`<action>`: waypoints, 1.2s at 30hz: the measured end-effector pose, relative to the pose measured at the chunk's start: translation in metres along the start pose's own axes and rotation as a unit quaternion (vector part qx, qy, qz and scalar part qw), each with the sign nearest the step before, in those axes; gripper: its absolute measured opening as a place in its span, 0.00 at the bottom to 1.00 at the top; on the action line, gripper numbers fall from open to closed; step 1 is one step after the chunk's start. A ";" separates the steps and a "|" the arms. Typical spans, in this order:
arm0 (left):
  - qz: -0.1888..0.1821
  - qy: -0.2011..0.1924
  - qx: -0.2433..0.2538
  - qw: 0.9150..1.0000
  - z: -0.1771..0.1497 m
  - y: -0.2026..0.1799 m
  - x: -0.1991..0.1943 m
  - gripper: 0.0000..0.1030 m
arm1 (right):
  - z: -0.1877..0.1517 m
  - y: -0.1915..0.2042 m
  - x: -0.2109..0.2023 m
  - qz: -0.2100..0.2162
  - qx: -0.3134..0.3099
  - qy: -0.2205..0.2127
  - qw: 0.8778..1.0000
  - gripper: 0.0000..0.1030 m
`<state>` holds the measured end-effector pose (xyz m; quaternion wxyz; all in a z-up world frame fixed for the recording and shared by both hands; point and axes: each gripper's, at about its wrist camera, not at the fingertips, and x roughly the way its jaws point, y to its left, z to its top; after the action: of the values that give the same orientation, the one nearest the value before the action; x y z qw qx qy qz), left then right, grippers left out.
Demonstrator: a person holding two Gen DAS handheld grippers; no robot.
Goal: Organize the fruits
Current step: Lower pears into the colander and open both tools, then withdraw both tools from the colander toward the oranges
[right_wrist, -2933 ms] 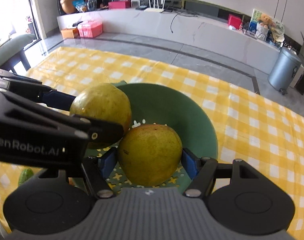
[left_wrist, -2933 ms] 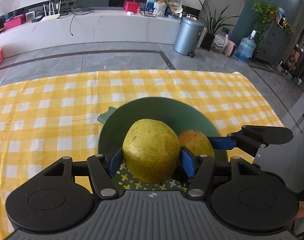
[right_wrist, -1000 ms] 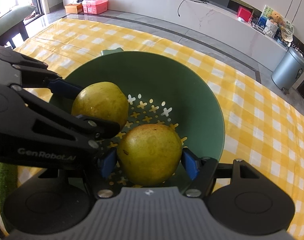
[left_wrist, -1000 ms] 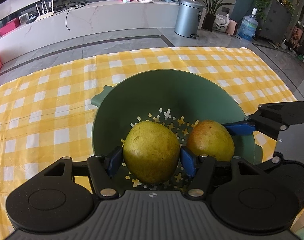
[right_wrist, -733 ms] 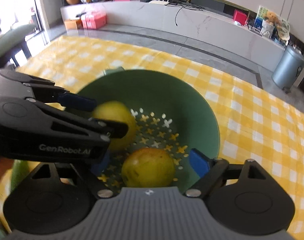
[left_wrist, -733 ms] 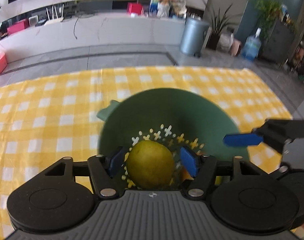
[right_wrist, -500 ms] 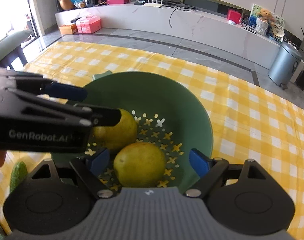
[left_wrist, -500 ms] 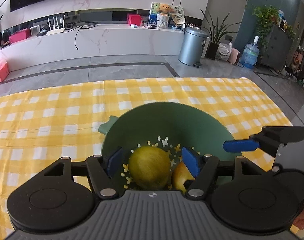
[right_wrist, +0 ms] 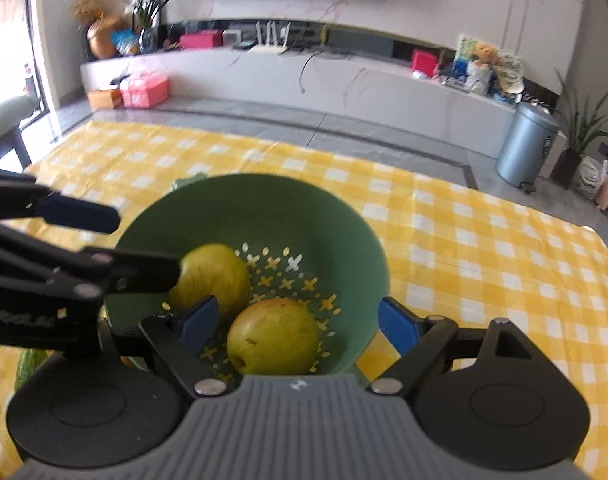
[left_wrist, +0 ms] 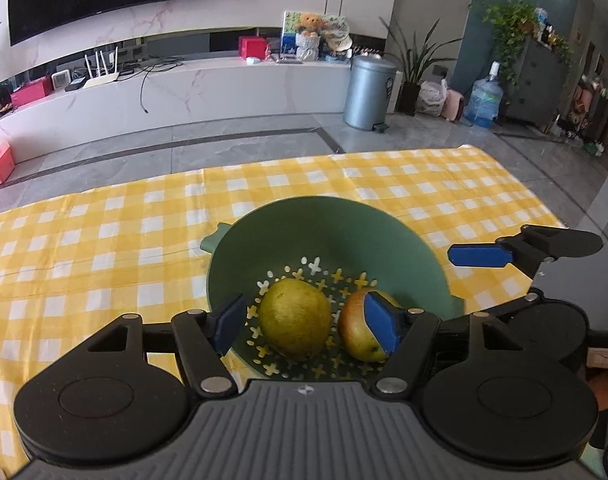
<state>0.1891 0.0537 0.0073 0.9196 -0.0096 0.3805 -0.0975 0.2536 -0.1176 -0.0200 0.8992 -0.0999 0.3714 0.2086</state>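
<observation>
Both pears now lie loose in the green bowl [left_wrist: 420,248], so by the look of it the drop-off step is done. Your left gripper [left_wrist: 304,326] stands spread above the bowl, its pads clear of the yellow-green pear [left_wrist: 295,318] below them. Your right gripper [right_wrist: 291,322] is likewise spread, with the blushed pear [right_wrist: 272,336] lying free beneath it. The two fruits sit side by side on the perforated floor, close together or perhaps touching.

Your next move probably calls for lifting both grippers clear of the bowl's rim before swinging toward any fruit left. A green thing [right_wrist: 29,364] peeks out at the table's near left edge; what it is you cannot tell.

The bowl sits toward the near edge of the checked tablecloth [left_wrist: 103,240]. The cloth is open to the left and behind; the right edge is close.
</observation>
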 end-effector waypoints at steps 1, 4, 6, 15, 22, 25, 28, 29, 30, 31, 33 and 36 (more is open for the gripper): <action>-0.004 0.000 -0.002 1.000 -0.001 0.000 -0.003 0.76 | -0.001 0.000 -0.003 -0.002 -0.001 -0.003 1.000 0.81; -0.012 -0.002 -0.003 1.000 -0.003 0.002 -0.012 0.77 | -0.003 0.001 -0.014 -0.005 0.000 -0.012 1.000 0.81; -0.015 -0.003 -0.001 1.000 -0.006 0.003 -0.018 0.77 | -0.006 0.002 -0.021 -0.004 0.012 -0.015 1.000 0.81; -0.047 0.029 0.000 0.998 -0.027 0.014 -0.031 0.76 | -0.025 0.015 -0.051 0.010 0.031 -0.021 0.999 0.81; -0.070 0.053 0.007 0.996 -0.050 0.015 -0.030 0.71 | -0.047 0.019 -0.059 0.022 0.061 0.000 0.998 0.71; -0.079 0.054 0.026 0.995 -0.060 0.007 -0.028 0.69 | -0.056 0.014 -0.057 0.033 0.090 0.020 0.995 0.63; -0.083 0.066 0.043 0.993 -0.071 -0.001 -0.019 0.66 | -0.064 0.009 -0.052 0.057 0.125 0.039 0.990 0.54; -0.080 0.068 0.047 0.993 -0.074 -0.004 -0.016 0.65 | -0.066 0.008 -0.049 0.063 0.131 0.044 0.988 0.50; -0.077 0.074 0.051 0.993 -0.077 -0.006 -0.011 0.65 | -0.068 0.008 -0.046 0.068 0.135 0.051 0.987 0.47; -0.076 0.078 0.053 0.993 -0.079 -0.007 -0.009 0.64 | -0.070 0.008 -0.041 0.071 0.138 0.058 0.986 0.46; -0.070 0.079 0.054 0.993 -0.083 -0.008 -0.005 0.64 | -0.074 0.009 -0.034 0.068 0.142 0.070 0.985 0.42; -0.068 0.075 0.041 0.994 -0.084 -0.004 -0.002 0.64 | -0.075 0.007 -0.027 0.072 0.150 0.076 0.983 0.41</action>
<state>0.1279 0.0551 -0.0507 0.8793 0.0094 0.4425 -0.1760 0.1863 -0.1448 -0.0536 0.8556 0.0479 0.4720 0.2068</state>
